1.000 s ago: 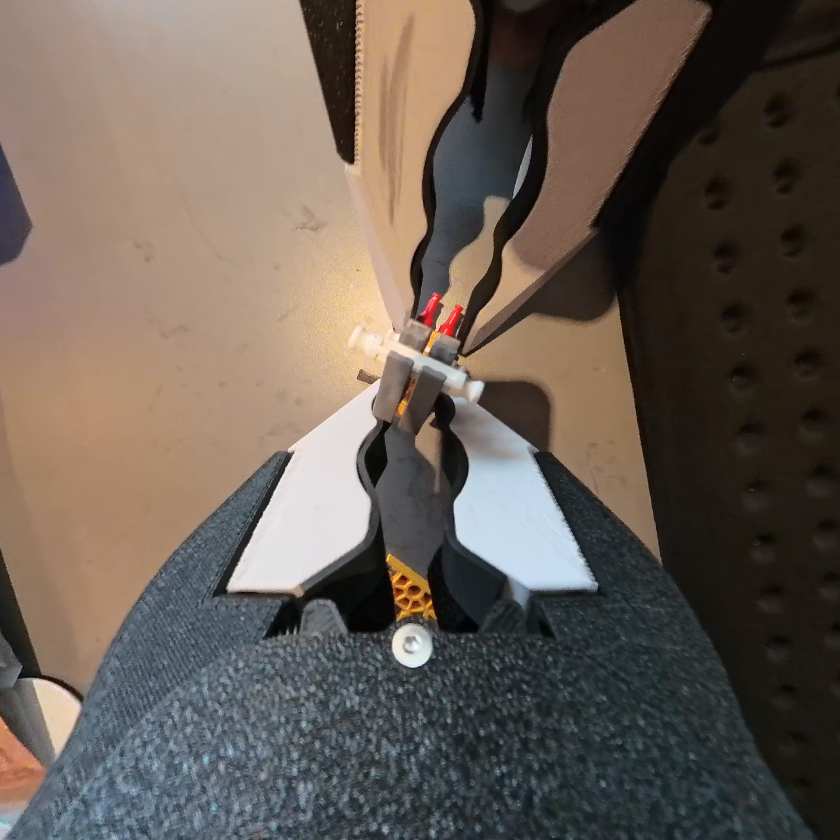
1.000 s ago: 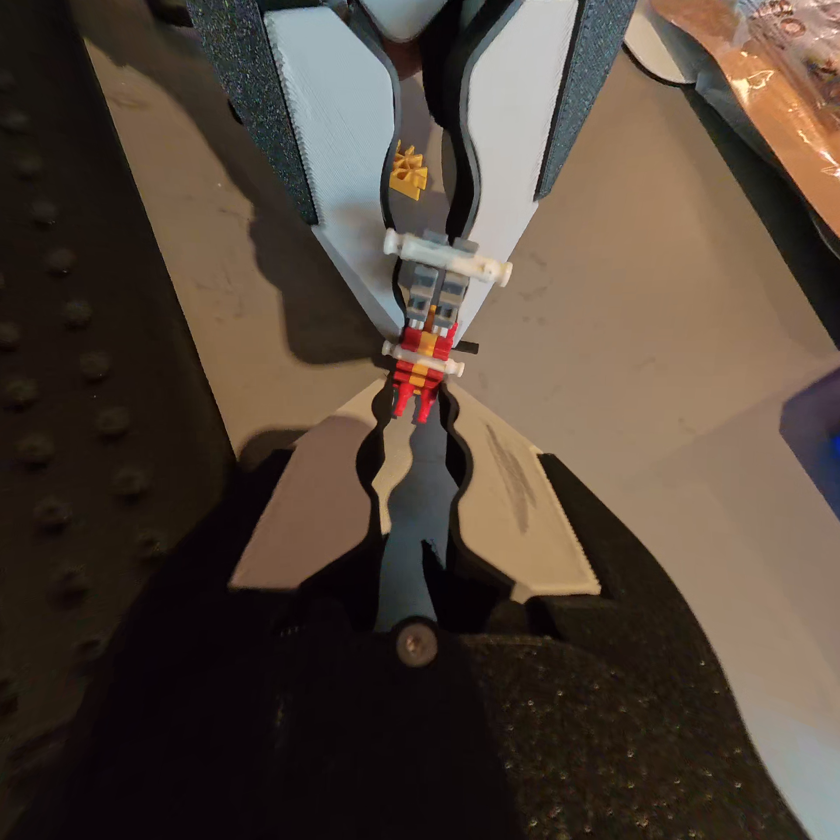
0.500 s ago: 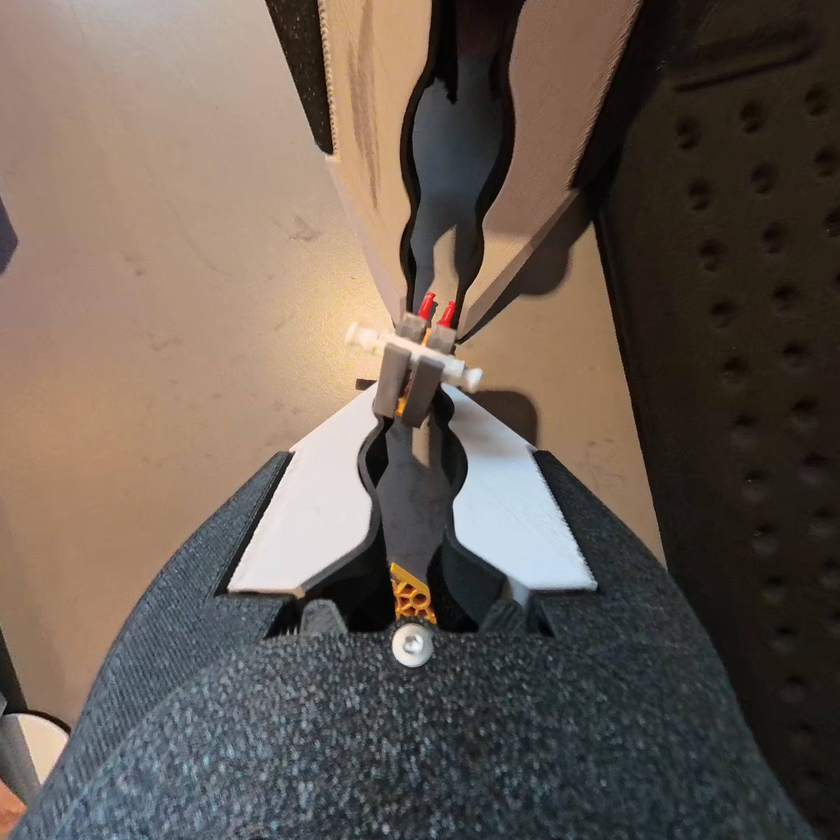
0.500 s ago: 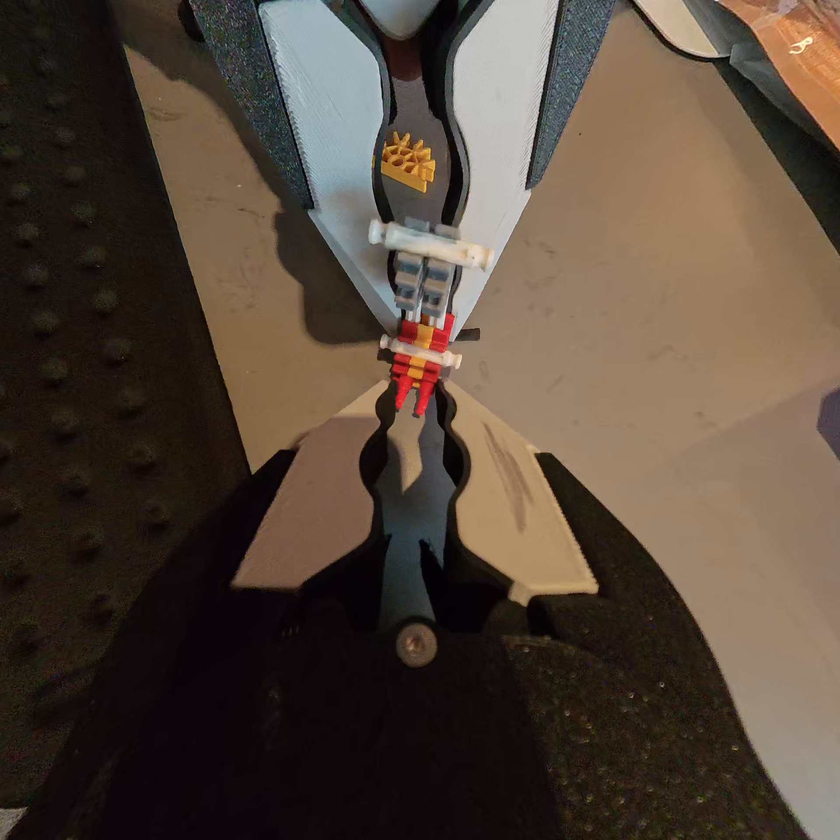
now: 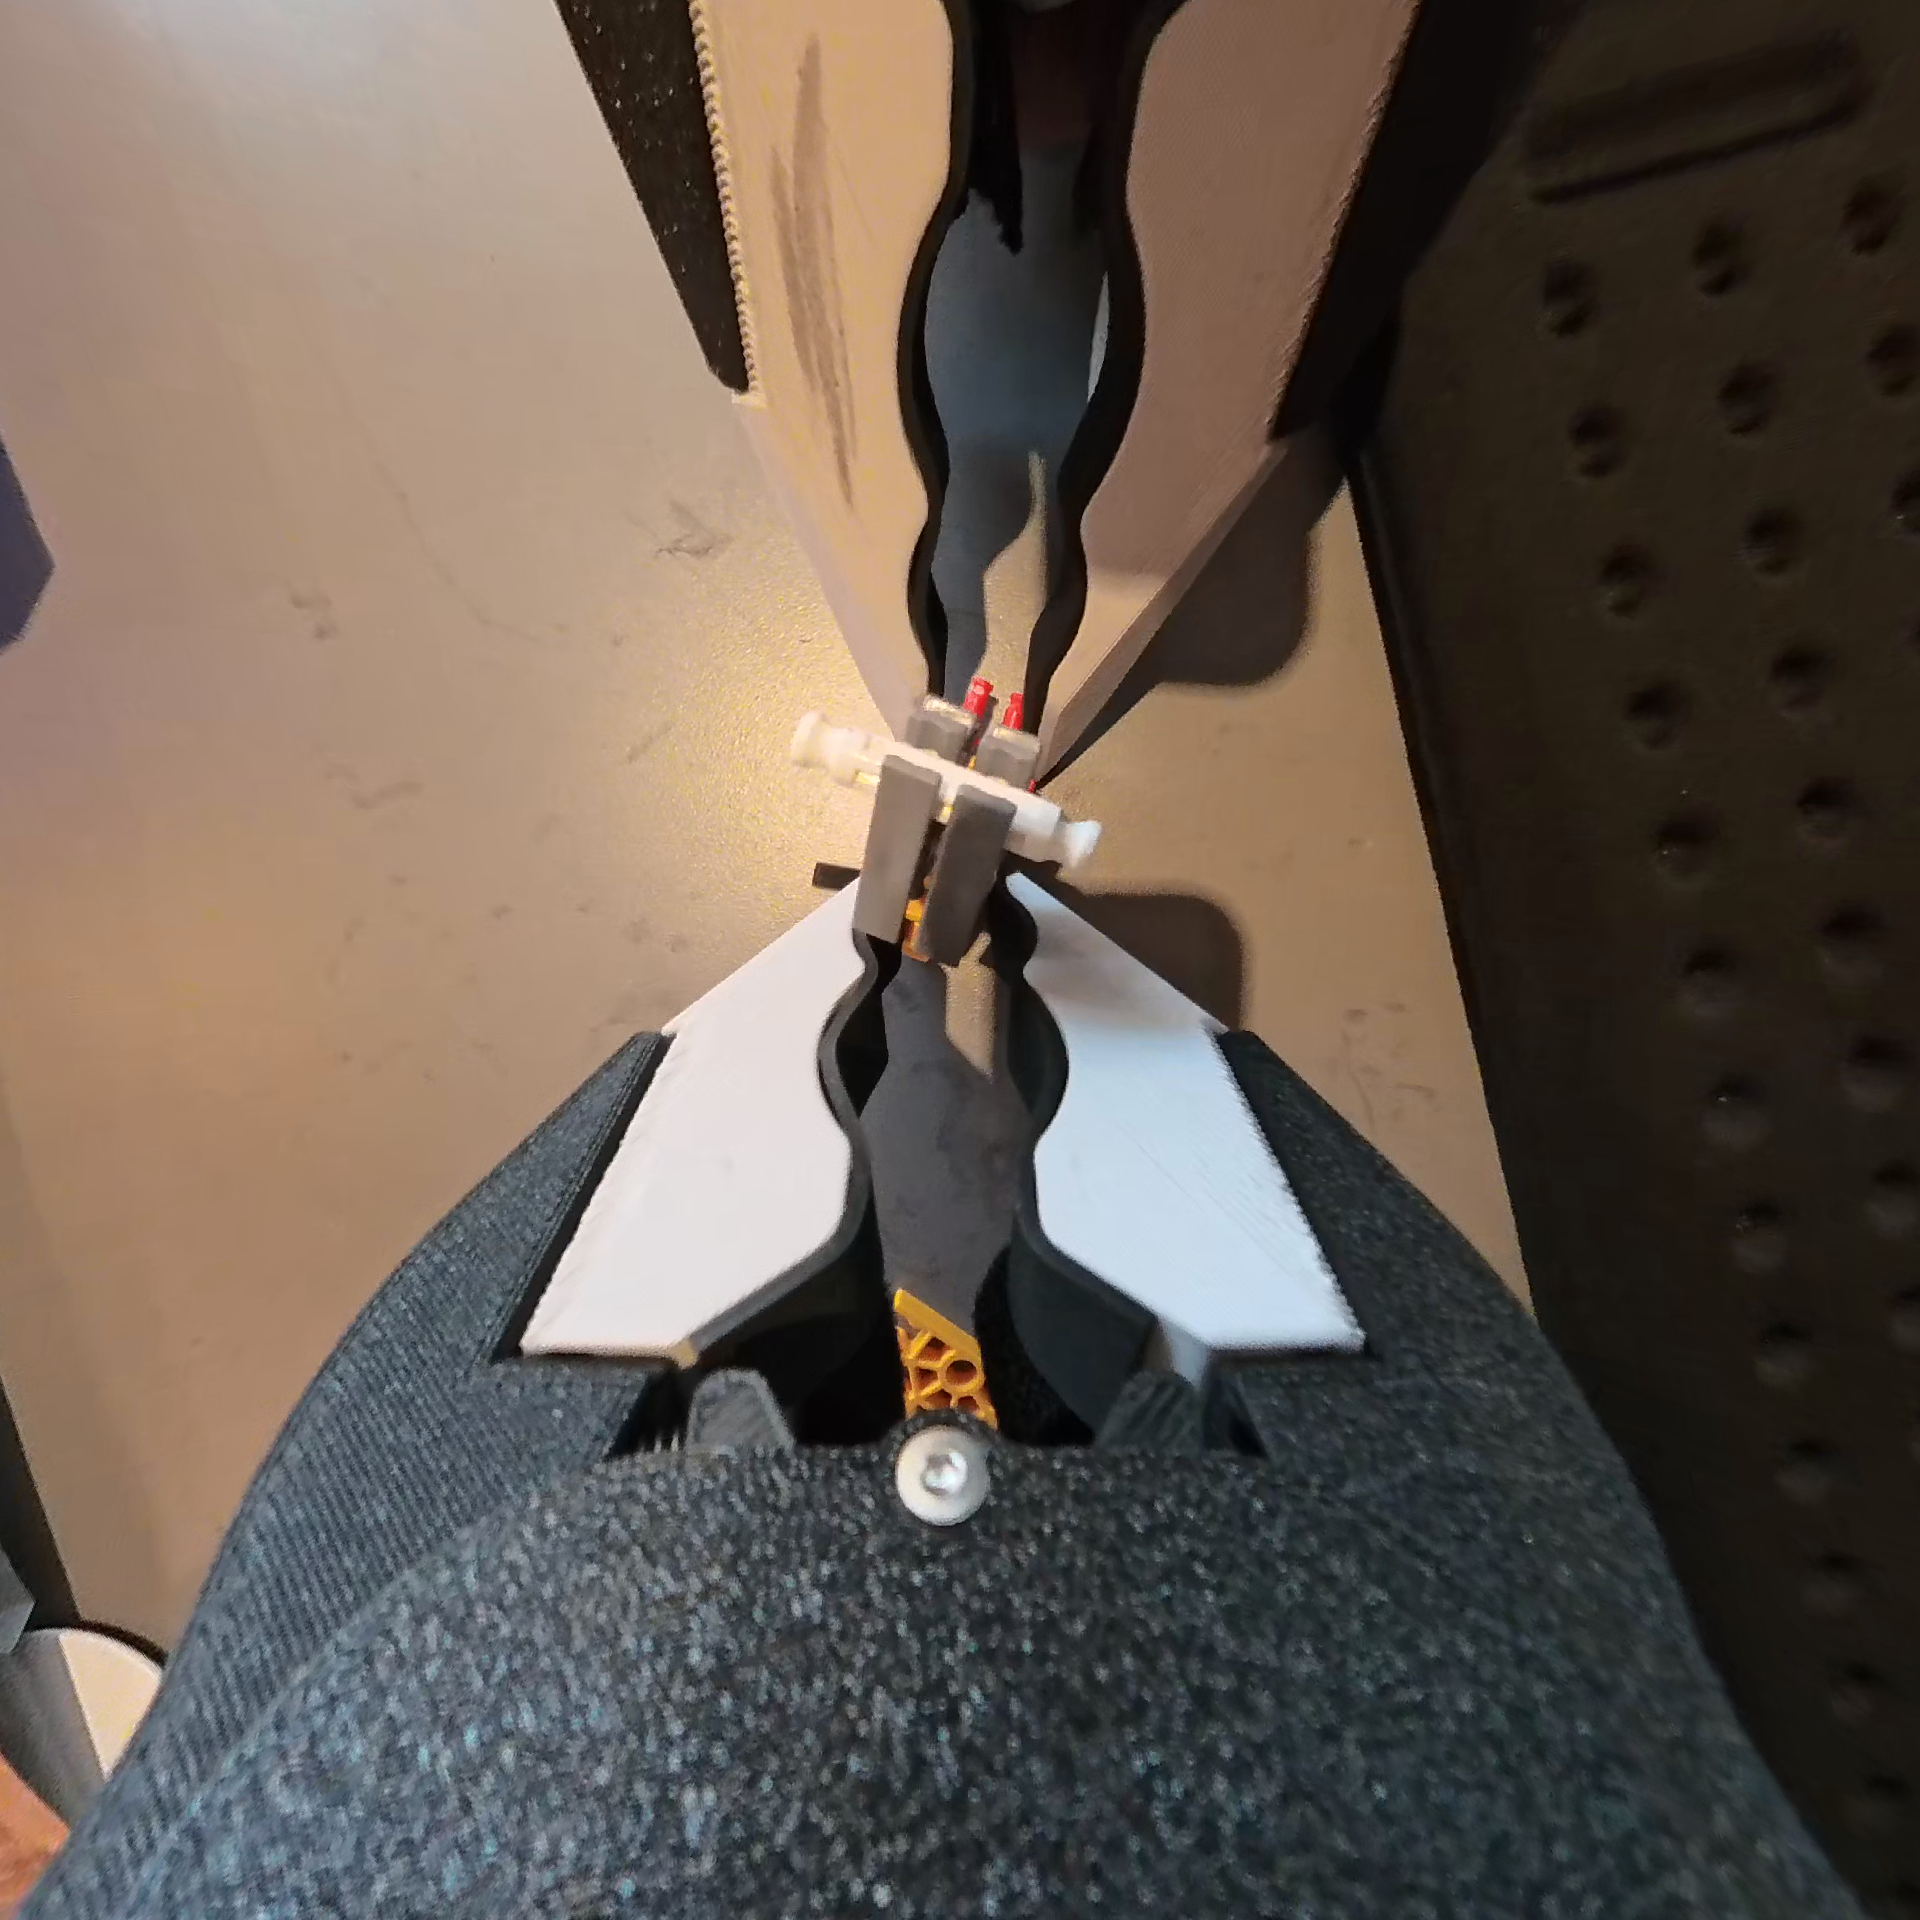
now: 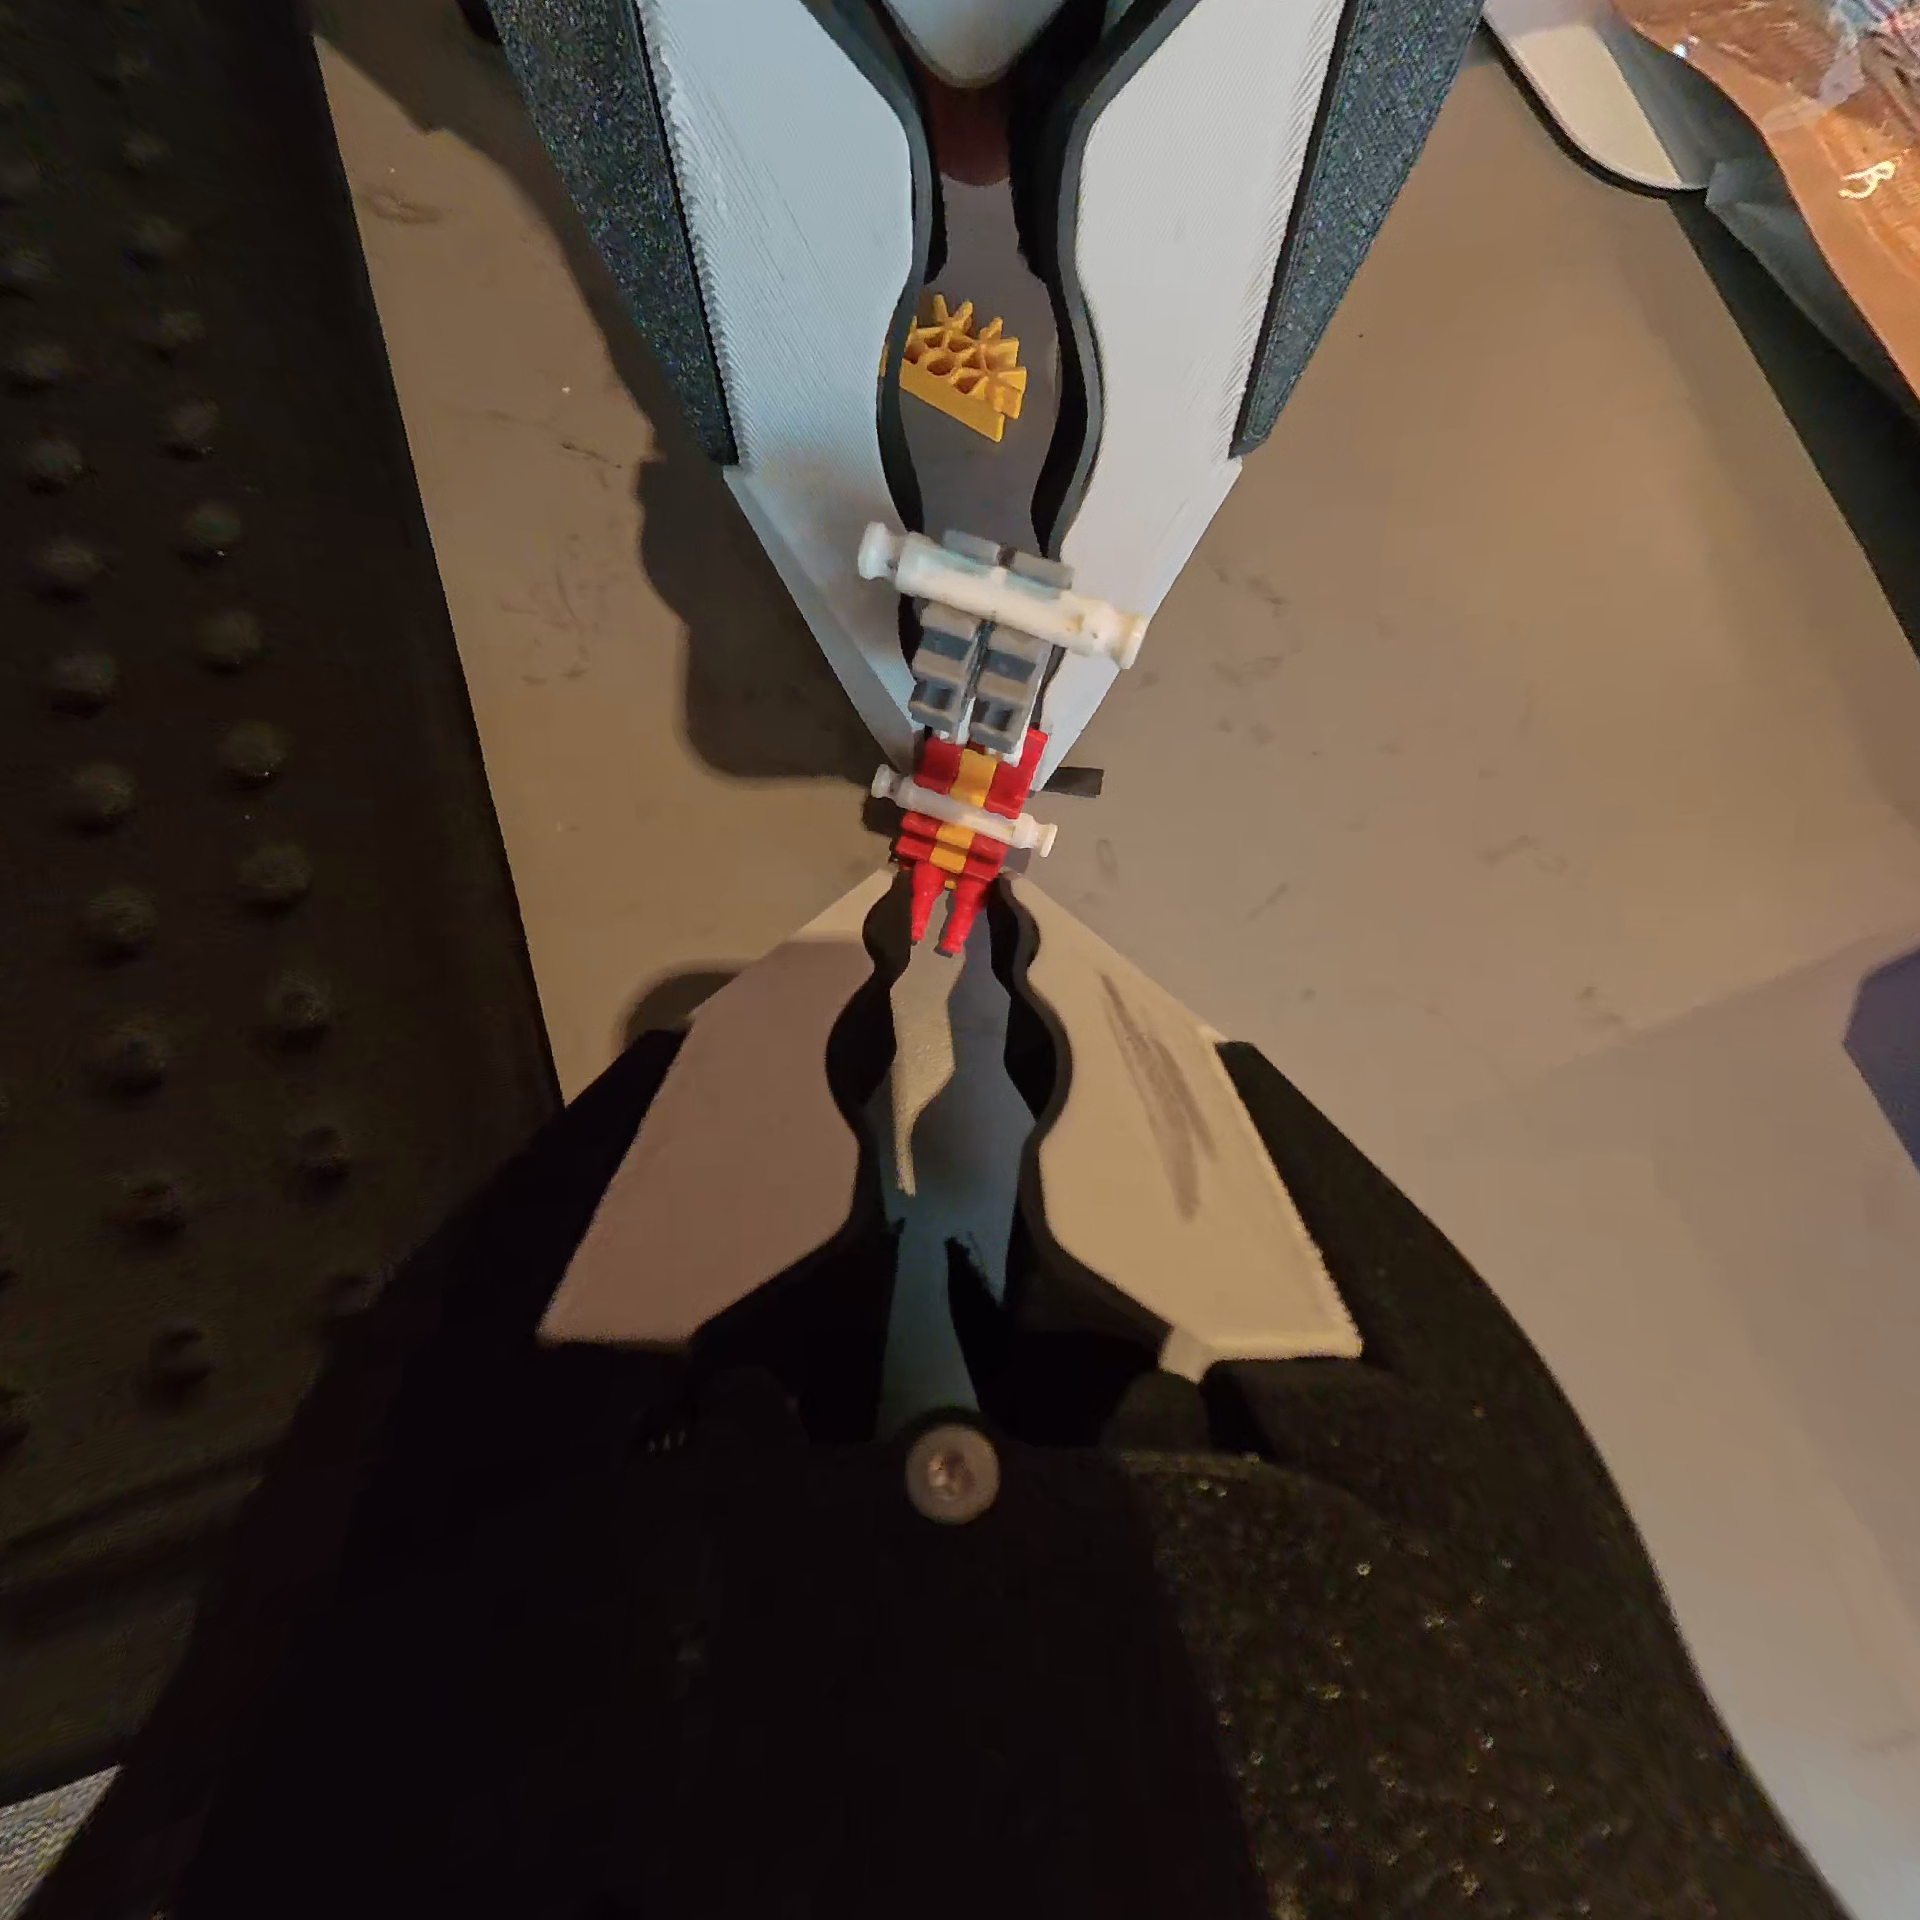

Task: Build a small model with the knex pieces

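A small brick assembly is held between my two grippers, which face each other tip to tip above the tan table (image 5: 364,727). My left gripper (image 5: 930,935) is shut on its grey end (image 5: 920,862), which carries a white cross pin (image 5: 831,748). My right gripper (image 6: 945,920) is shut on its red and yellow end (image 6: 966,810), with two red prongs (image 6: 940,914) between the fingertips. In the right wrist view the grey end (image 6: 977,675) and its white pin (image 6: 997,597) lie between the left gripper's fingers (image 6: 810,312). The right gripper (image 5: 987,717) shows opposite in the left wrist view.
A yellow lattice piece (image 6: 961,379) lies on the table under the left gripper and also shows in the left wrist view (image 5: 935,1371). A black studded mat (image 6: 156,727) (image 5: 1662,935) borders the table. A white round object (image 6: 1590,104) and a crinkled bag (image 6: 1818,135) lie at the far right. The yellow lattice piece (image 6: 961,379) is about 10 cm from my left fingertips. It is also in sight in the left wrist view (image 5: 935,1361).
Both grippers stay shut on the assembly. The pair has drifted slightly over the table; the yellow piece now shows more fully between the left fingers.
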Demonstrator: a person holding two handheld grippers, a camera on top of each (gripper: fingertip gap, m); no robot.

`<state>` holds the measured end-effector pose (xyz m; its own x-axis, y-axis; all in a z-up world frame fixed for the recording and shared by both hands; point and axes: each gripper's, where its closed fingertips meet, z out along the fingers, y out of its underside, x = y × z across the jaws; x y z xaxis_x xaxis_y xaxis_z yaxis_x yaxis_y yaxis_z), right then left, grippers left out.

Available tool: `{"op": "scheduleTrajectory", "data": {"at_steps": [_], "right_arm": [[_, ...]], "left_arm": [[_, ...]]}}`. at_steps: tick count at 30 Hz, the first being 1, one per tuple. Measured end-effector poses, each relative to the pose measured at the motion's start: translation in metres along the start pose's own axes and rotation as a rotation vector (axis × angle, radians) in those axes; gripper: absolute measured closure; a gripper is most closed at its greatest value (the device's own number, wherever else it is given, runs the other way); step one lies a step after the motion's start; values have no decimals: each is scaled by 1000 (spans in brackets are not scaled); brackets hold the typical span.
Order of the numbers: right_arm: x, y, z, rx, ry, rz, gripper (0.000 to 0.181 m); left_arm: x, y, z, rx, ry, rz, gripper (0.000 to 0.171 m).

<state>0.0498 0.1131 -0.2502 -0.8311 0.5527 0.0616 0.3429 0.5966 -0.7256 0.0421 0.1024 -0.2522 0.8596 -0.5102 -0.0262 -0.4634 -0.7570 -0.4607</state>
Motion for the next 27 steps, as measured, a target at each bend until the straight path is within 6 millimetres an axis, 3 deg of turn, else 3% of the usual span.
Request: {"op": "scheduleTrajectory", "data": {"at_steps": [5,9,14,21,27], "right_arm": [[0,1,-1,-13,7,28,165],[1,4,-9,-21,65,47,144],[-1,3,-4,-37,104,60,161],[-3,5,-5,-28,138,107,165],[-2,6,-7,-30,158,105,163]], "left_arm": [[-1,0,0,24,2,-7,159],[-4,2,-2,46,-30,20,158],[-6,2,-2,56,-19,123,157],[-10,2,-2,12,-20,235,155],[-23,7,-15,-50,-81,222,137]]}}
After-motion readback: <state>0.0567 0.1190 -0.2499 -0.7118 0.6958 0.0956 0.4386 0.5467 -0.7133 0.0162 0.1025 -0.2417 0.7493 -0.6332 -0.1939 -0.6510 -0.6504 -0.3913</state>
